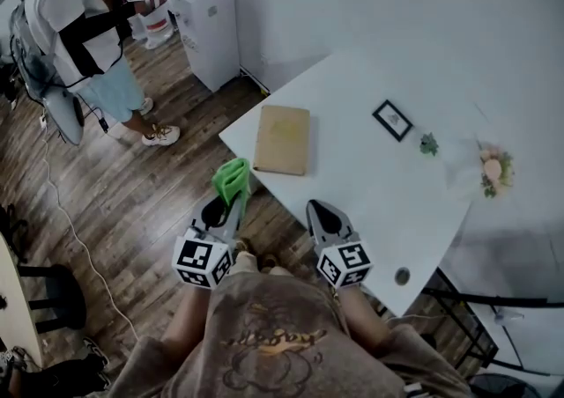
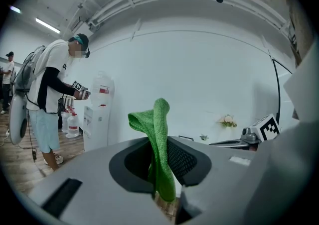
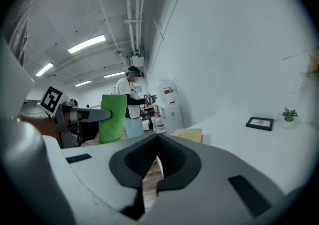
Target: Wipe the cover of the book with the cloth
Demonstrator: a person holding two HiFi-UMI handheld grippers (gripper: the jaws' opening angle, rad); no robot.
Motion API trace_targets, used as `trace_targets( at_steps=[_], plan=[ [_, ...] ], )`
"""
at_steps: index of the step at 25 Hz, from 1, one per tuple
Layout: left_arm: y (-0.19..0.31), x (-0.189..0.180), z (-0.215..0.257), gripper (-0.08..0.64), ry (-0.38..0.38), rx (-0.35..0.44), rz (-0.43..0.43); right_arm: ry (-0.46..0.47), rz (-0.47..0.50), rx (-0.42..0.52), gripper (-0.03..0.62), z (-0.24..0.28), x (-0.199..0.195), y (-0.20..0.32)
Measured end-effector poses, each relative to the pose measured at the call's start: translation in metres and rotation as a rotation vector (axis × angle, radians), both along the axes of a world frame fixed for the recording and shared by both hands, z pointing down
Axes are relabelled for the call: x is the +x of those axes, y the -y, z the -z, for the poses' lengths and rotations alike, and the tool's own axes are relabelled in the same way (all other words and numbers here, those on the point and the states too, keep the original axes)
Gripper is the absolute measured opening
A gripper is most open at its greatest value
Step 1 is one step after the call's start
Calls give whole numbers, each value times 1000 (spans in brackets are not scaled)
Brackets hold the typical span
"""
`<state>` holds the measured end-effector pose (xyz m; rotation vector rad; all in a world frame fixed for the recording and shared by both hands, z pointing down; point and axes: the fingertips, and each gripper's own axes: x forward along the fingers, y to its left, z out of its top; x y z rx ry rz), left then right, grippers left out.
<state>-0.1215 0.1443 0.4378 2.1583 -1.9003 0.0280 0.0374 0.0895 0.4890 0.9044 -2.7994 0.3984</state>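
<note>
Head view: holds left gripper (image 1: 237,201) and right gripper (image 1: 318,209) just off near edge of white table (image 1: 370,187), finds tan book (image 1: 283,139) flat by that edge. Left gripper view: pinches green cloth (image 2: 159,139) upright between jaws. Right gripper view: presses jaws together, empty.

Before me: white table (image 1: 370,189), bearing a black frame (image 1: 392,120), a small plant (image 1: 429,143) just beside it, and flowers (image 1: 491,169) further right. Beyond its far corner, a water dispenser (image 1: 207,22) stands against the wall. To my left, a person (image 1: 75,31) stands on the wood floor (image 1: 132,202).
</note>
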Motion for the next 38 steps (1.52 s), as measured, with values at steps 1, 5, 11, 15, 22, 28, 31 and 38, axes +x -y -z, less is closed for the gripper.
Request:
trace_targets(
  at_steps=[1, 5, 11, 15, 22, 28, 31, 38],
  plan=[
    [3, -2, 0, 69, 2, 0, 1, 1, 2, -2, 2, 0, -3, 3],
    [19, -10, 2, 69, 3, 1, -7, 0, -3, -13, 2, -4, -10, 17],
    [60, -31, 2, 69, -3, 16, -41, -5, -40, -9, 2, -9, -25, 48],
    [94, -44, 3, 69, -5, 19, -74, -14, -75, -15, 2, -9, -35, 76],
    [154, -75, -4, 69, -1, -8, -149, -34, -137, -8, 2, -5, -59, 127],
    [203, -92, -12, 69, -20, -25, -218, -60, -212, -25, 2, -10, -68, 162],
    [222, -97, -18, 69, -31, -38, -260, -74, -254, -33, 2, -11, -72, 173],
    [256, -95, -31, 69, -33, -63, -315, -81, -322, -69, 2, -23, -62, 189]
  ],
)
